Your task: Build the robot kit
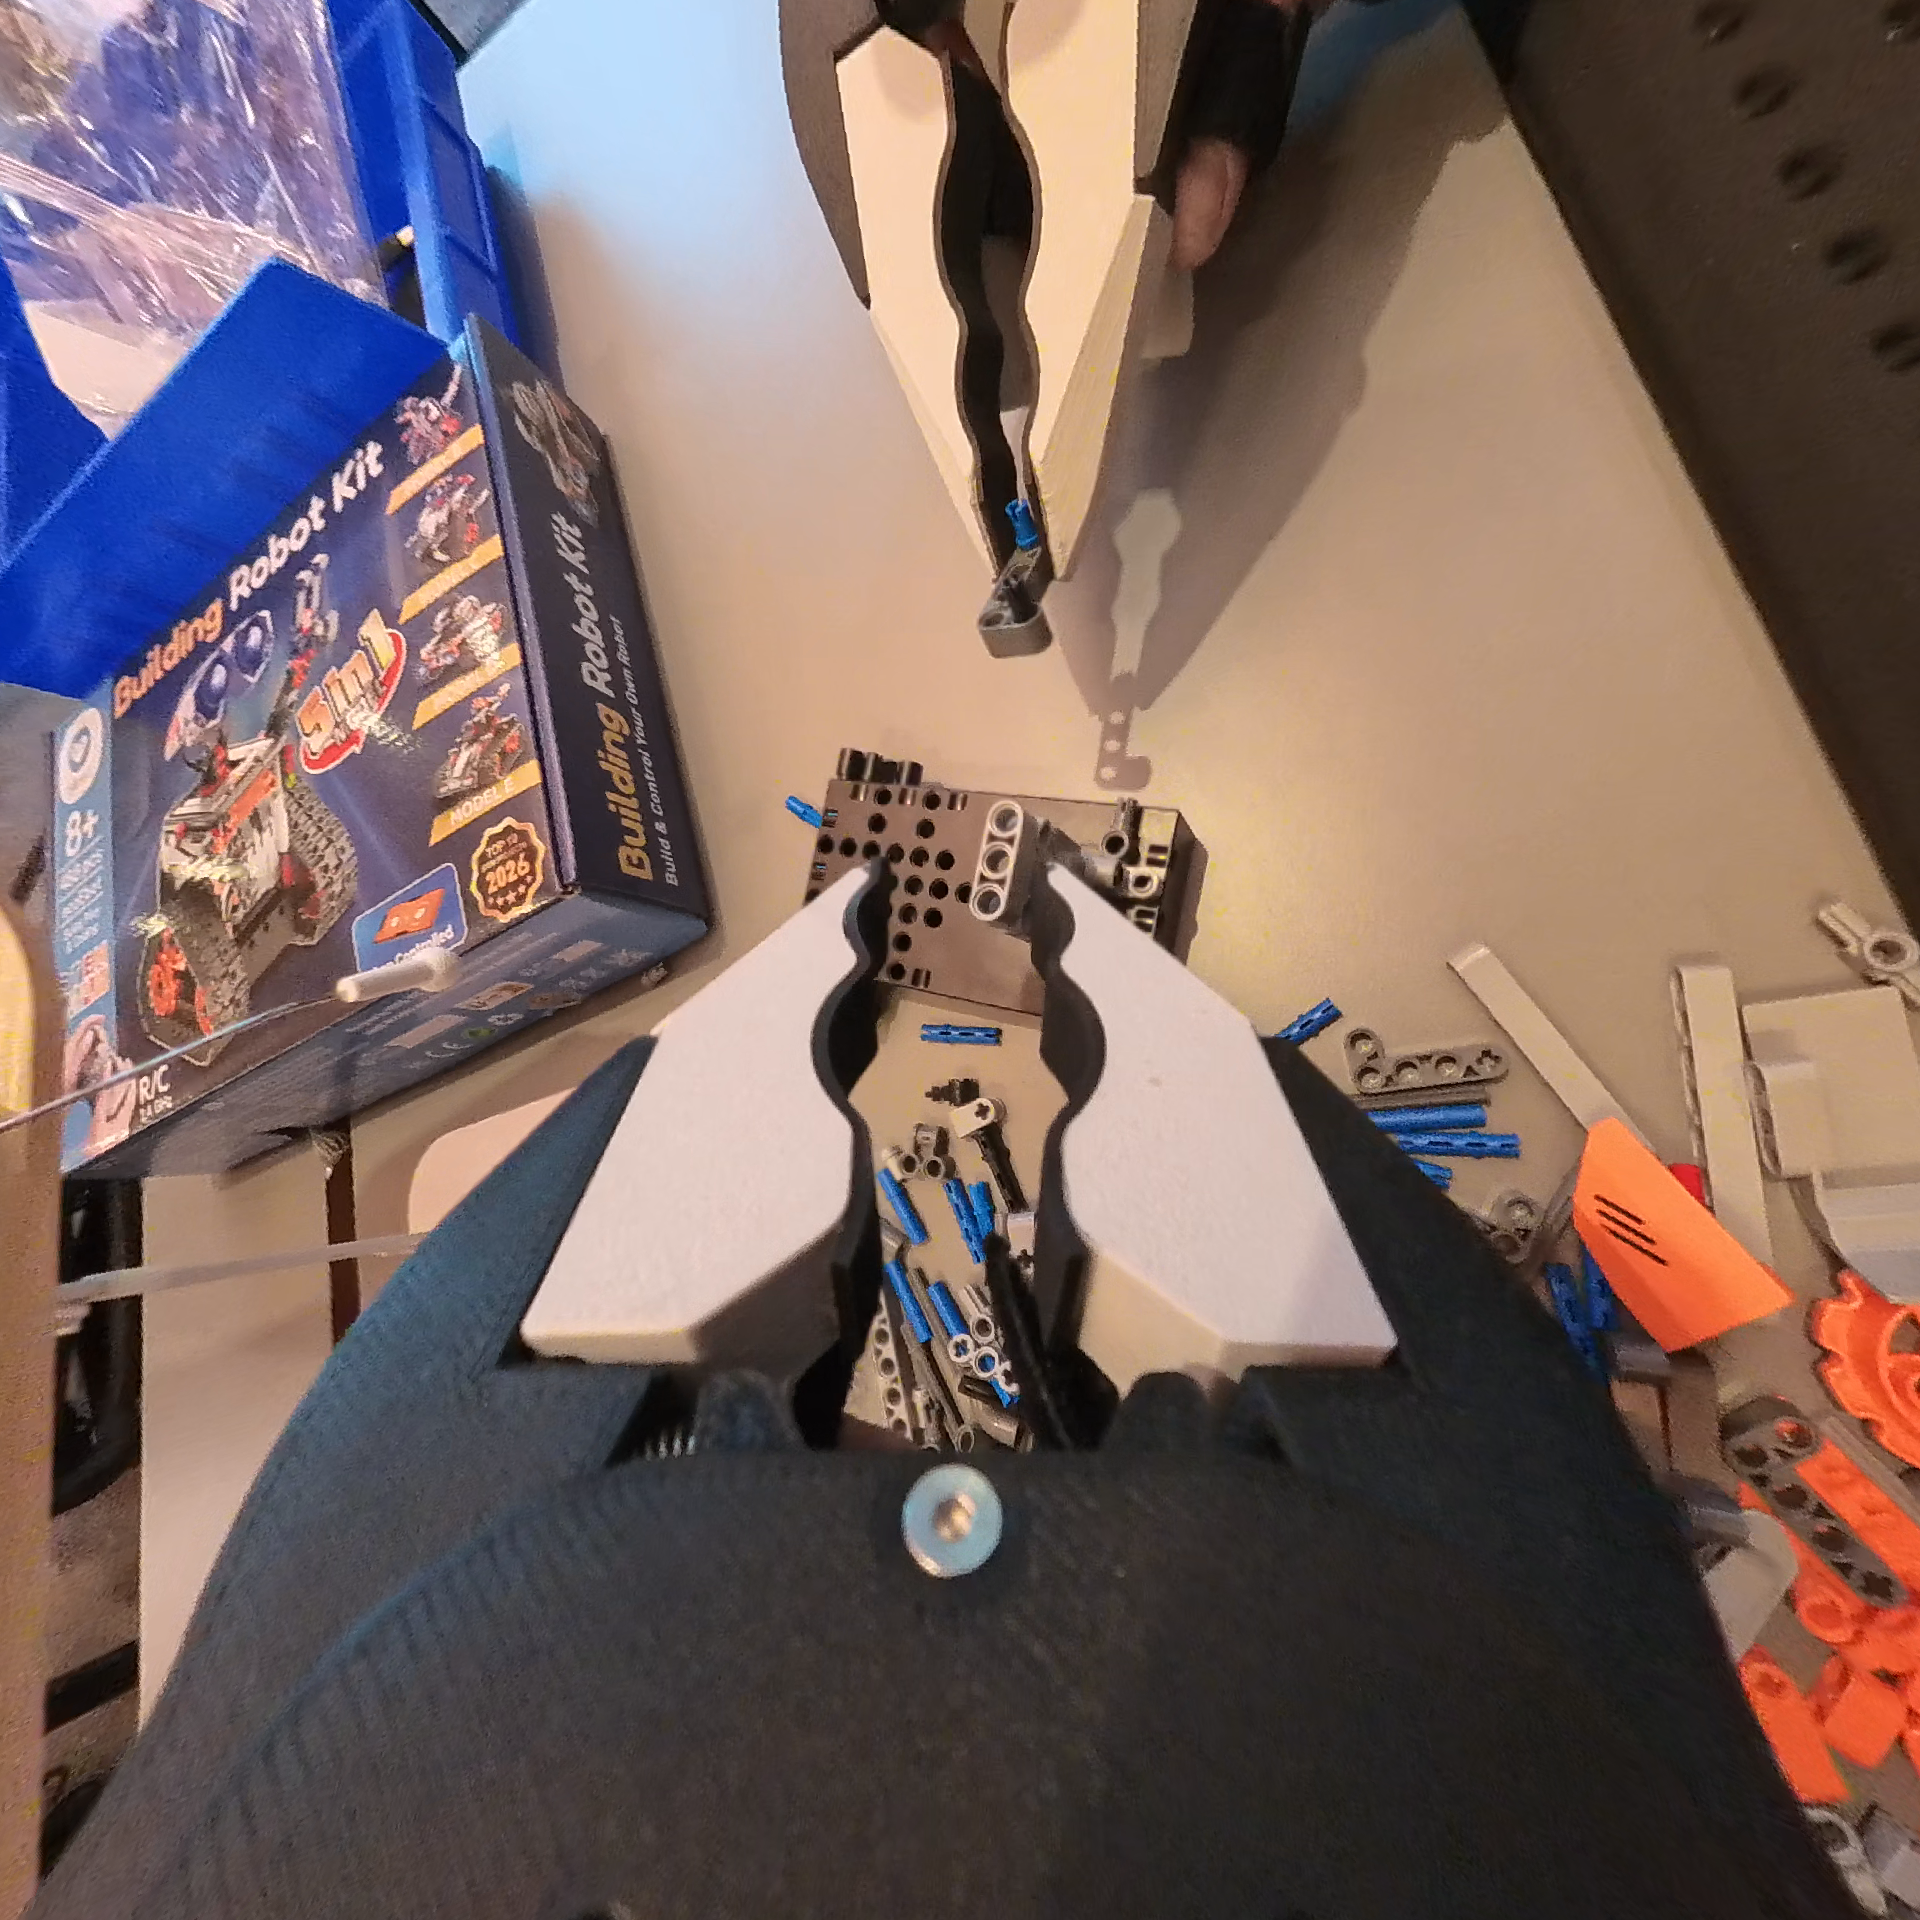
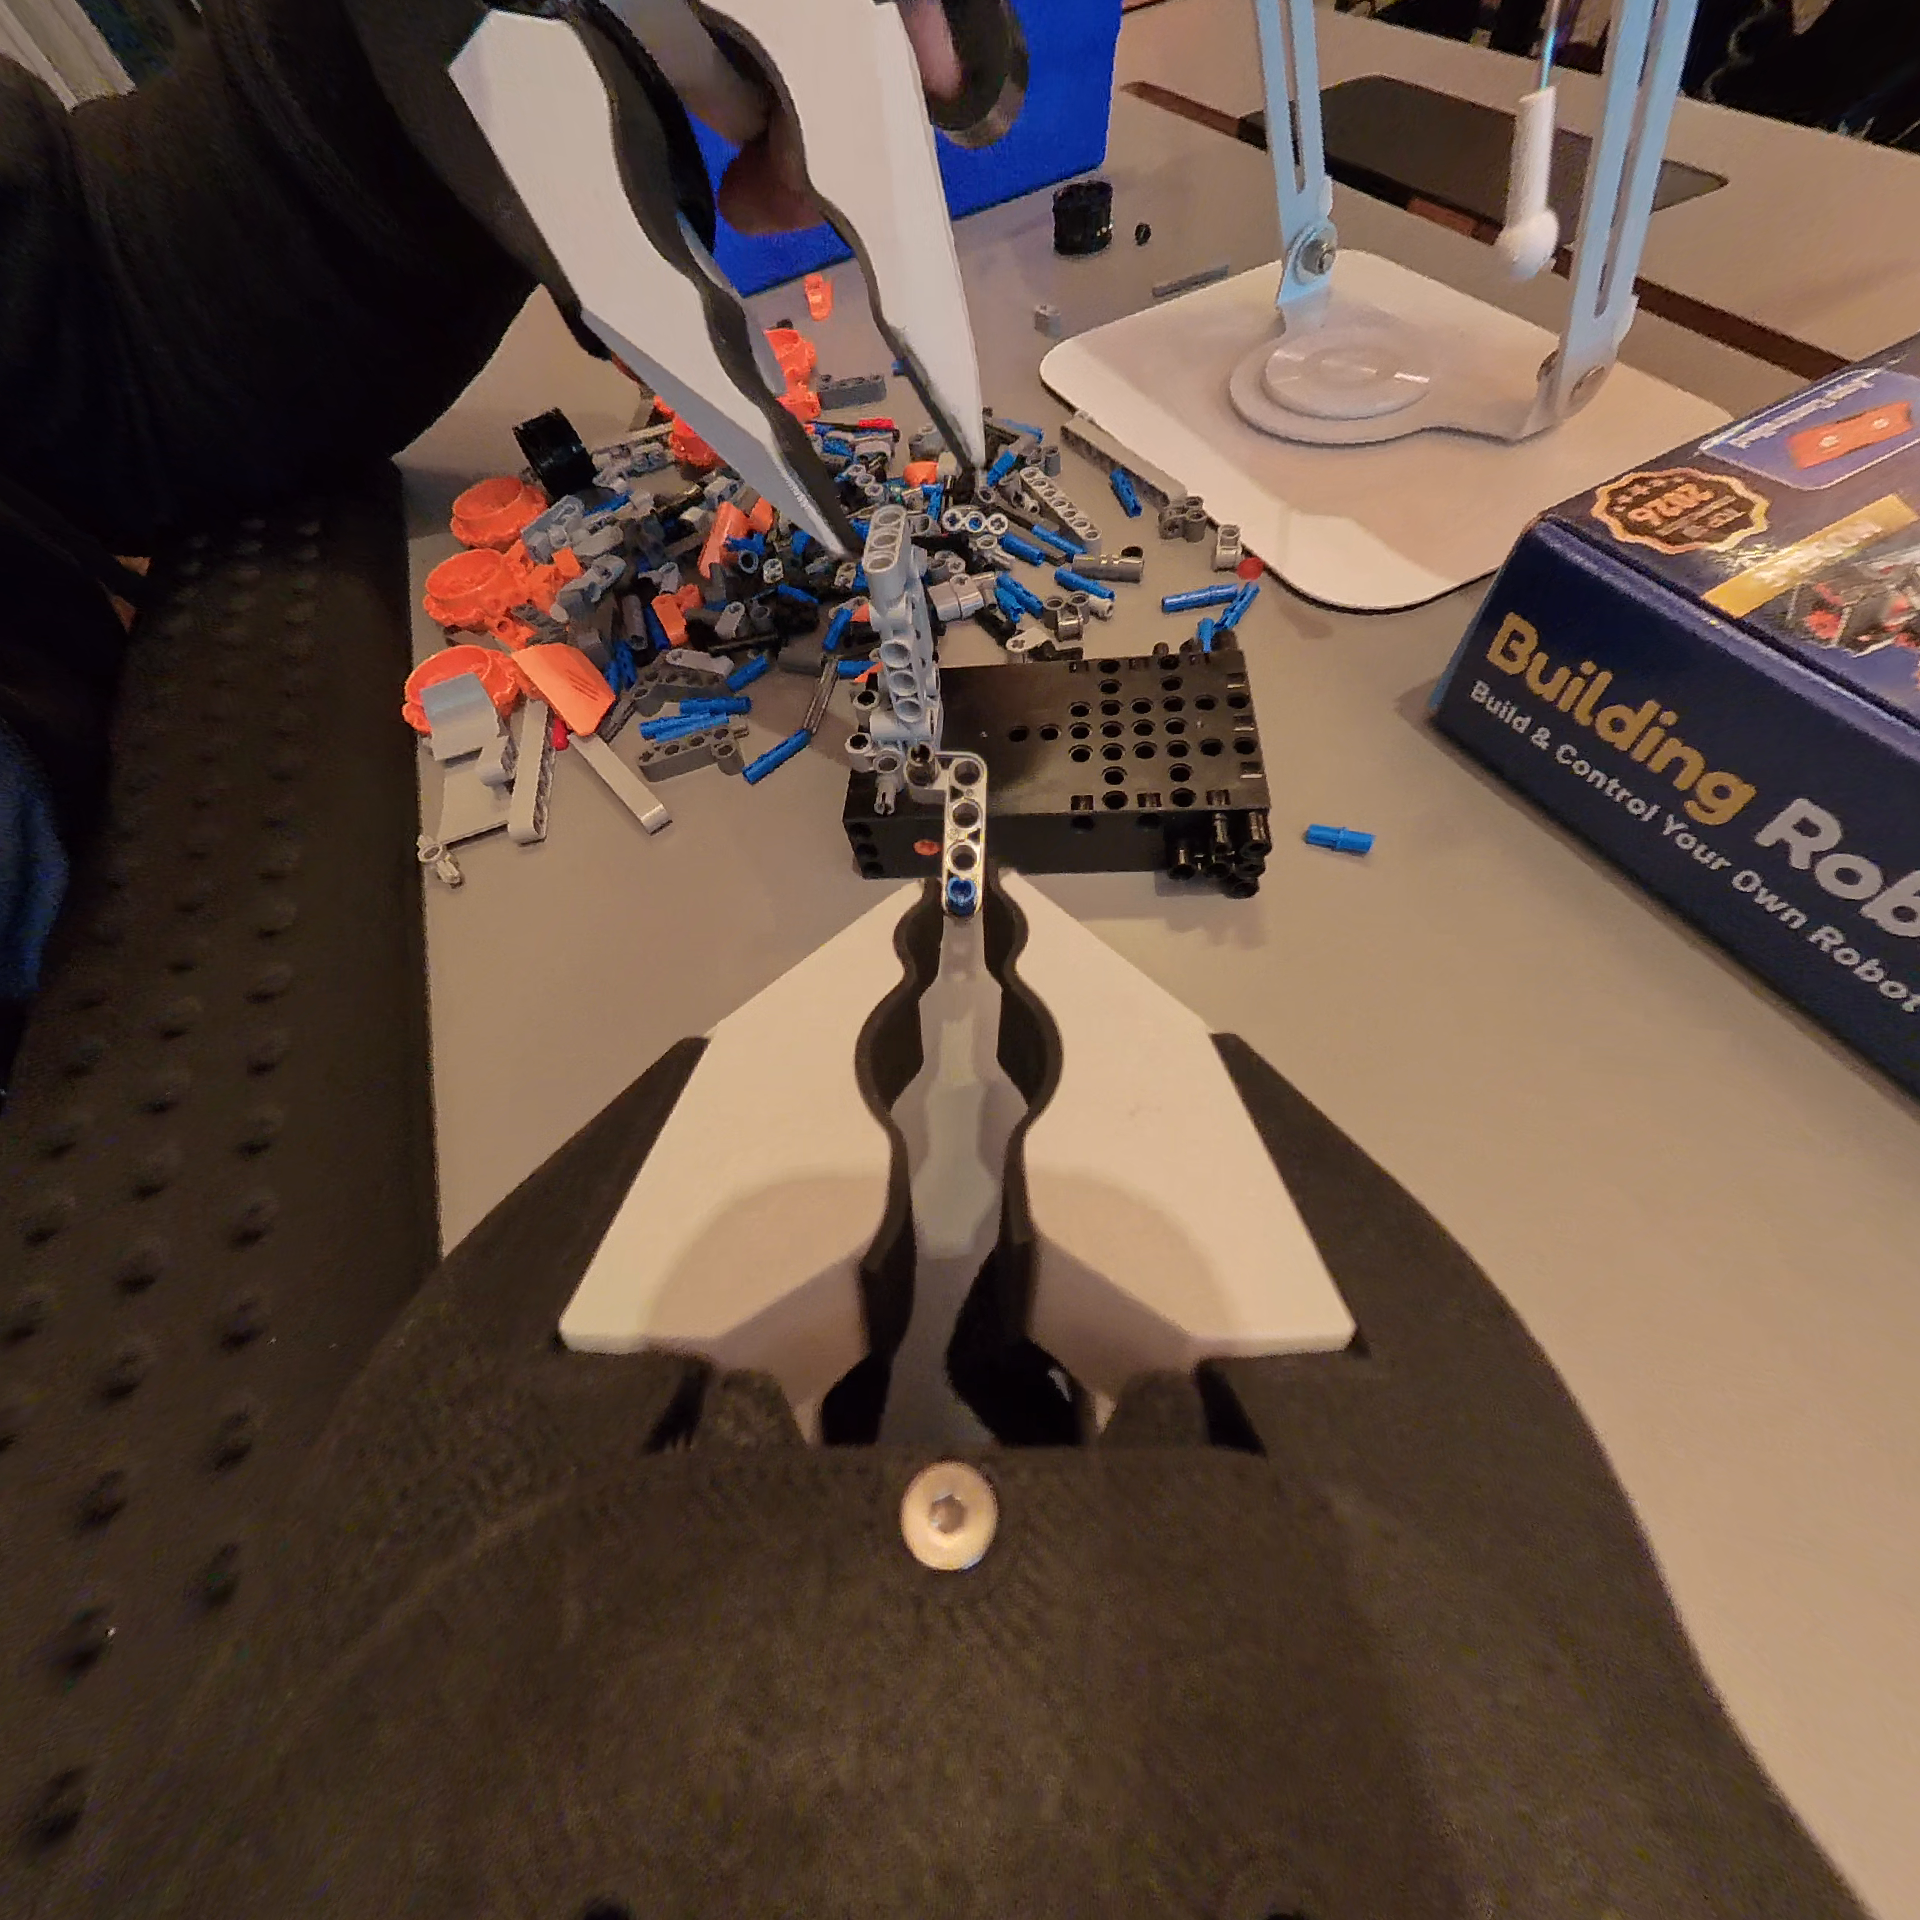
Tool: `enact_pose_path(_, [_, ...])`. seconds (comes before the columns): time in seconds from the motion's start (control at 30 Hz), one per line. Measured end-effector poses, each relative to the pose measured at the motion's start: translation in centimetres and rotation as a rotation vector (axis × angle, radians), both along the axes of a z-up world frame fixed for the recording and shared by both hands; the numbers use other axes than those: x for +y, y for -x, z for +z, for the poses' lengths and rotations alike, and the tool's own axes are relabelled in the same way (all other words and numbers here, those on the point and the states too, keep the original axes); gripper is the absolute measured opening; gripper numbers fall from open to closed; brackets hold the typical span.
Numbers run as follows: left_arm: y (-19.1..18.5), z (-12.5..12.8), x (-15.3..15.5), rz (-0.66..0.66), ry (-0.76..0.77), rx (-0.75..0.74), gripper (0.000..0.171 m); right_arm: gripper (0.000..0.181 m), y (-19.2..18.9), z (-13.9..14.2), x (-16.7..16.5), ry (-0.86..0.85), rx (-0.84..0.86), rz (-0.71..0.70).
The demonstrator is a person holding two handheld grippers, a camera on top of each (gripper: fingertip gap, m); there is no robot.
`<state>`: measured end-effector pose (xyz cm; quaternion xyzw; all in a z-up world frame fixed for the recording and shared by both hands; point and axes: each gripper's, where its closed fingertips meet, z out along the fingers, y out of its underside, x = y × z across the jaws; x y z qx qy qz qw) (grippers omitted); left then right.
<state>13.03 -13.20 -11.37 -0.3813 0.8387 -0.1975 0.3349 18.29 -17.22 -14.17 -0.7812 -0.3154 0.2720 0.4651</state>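
Beam (image 2: pixel 964 821): short grey holed piece with a blue pin in its near end, pinched in the right claw (image 2: pixel 961 899). Its long axis runs straight out ahead of the tips, toward the block.
Right claw: clamped on the beam, only the far end sticks out.
Block (image 2: pixel 1122 748): black and full of holes, flat on the worktop (image 2: pixel 1455 1039), long side lying across the right wrist view, directly ahead of the beam.
Gap: in the right wrist view the beam's tip overlaps the block's near left corner, but the left wrist view shows the beam up off the worktop and apart from the block. So I'd say not touching yet.
Stack (image 2: pixel 899 634): grey pieces standing up from the block's left end, just beyond the beam's tip.
Left claw (image 1: pixel 958 871): jaws apart, one either side of the stack, holding nothing. Can't tell if a finger actually touches it.
Nearer: left claw is right at the block, right claw comes at it from the opposite side.
Around: loose pile (image 2: pixel 675 582) of orange, blue and grey bits behind the block, kit box (image 2: pixel 1714 727) off to the right, white stand (image 2: pixel 1351 468) beyond.
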Motion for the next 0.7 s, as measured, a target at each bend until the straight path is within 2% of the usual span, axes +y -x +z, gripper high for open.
enact_pose_path(0.37, [-0.6, 1.9, -1.6, -0.009, -0.034, -0.056, 0.025, 0.006, 0.1, 1.0, 0.5, -0.184, -0.194, -0.046])
enact_pose_path(0.7, [-1.2, 1.8, -2.9, 0.032, -0.111, -0.102, 0.026, 0.006, 1.7, 1.4, 0.1, -0.184, -0.155, 0.008])
